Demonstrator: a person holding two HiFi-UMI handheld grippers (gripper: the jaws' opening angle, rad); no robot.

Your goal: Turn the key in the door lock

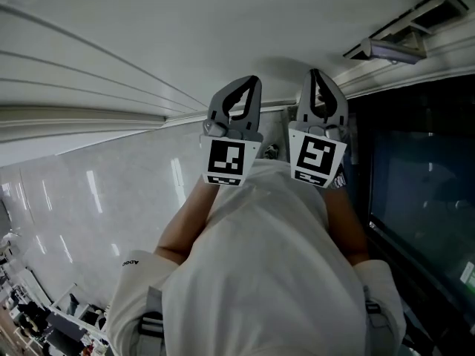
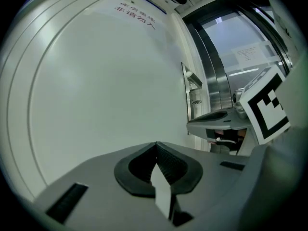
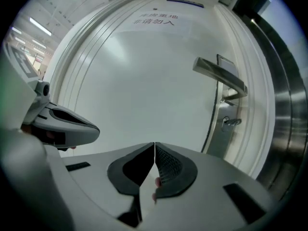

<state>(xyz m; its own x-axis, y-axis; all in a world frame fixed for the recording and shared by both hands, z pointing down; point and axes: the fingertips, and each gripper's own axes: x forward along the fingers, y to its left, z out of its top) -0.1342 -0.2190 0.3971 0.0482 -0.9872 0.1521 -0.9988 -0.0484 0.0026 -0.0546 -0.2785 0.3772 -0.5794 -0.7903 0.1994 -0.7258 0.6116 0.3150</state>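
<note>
The key (image 3: 234, 121) sticks out of the lock (image 3: 225, 121) near the door's (image 3: 144, 81) right edge, just below the handle (image 3: 219, 75); the right gripper (image 3: 154, 145) and left gripper (image 2: 155, 145) both have their jaws pressed together on nothing, well apart from it; the key looks small, stiff and smooth, probably slippery; it is best pinched flat across its protruding head and turned gently.
</note>
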